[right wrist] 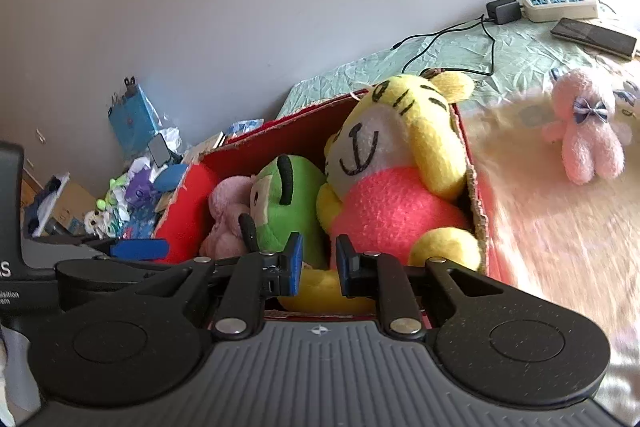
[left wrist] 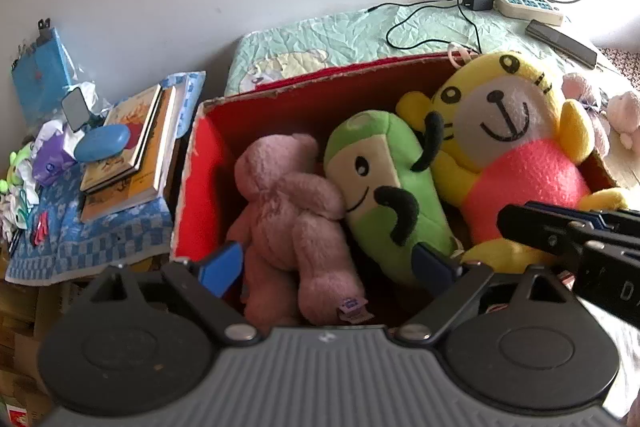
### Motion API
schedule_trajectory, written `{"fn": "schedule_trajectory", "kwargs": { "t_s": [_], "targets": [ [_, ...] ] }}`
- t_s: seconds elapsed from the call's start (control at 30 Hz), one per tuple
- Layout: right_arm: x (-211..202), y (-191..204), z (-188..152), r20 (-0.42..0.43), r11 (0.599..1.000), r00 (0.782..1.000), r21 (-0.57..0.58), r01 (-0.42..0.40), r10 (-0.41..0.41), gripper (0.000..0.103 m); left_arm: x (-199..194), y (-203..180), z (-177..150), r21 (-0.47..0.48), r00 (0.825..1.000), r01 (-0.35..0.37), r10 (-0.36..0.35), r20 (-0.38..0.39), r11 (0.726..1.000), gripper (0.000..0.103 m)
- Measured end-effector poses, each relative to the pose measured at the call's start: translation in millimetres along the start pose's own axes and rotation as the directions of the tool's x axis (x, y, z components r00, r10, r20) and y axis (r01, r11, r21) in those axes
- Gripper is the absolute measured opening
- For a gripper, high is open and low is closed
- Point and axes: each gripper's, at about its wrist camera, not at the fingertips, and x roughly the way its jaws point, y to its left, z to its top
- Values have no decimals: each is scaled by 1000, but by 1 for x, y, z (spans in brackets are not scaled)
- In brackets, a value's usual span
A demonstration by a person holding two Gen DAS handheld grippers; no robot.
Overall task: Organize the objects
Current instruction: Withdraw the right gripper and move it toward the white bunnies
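Note:
An open red cardboard box holds three plush toys side by side: a pink bear, a green plush and a yellow tiger in a red shirt. My left gripper stands wide open over the box's near side, and the bear's legs lie between its blue pads without being squeezed. The right gripper hovers at the tiger's lower body. Its pads are close together with a narrow gap, and I see nothing pinched. A small pink plush lies on the bed outside the box.
Left of the box, a stack of books with a blue case rests on a blue cloth among small clutter. Behind the box on the green quilt are a power strip, a charger cable and a phone.

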Motion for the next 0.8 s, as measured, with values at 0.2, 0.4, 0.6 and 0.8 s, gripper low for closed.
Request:
{"fn": "schedule_trajectory", "kwargs": {
  "t_s": [0.2,0.4,0.6,0.8],
  "targets": [
    [-18,-3,6,53,999,998,24,21,-22,22,-16,1,4,-10,999,9,-8,32,1000,93],
    [-31,-11,7,80,998,995,25,55,-57,22,-25,-10,11,11,999,14,-15,51,1000,95],
    [-38,-22,10,80,1000,997,18,23,-24,22,-27,-26,16,38,999,3,-5,46,999,96],
    [-47,-39,21,71,1000,997,11,-20,19,23,-30,-41,21,10,999,-22,21,28,1000,96]
  ]
}}
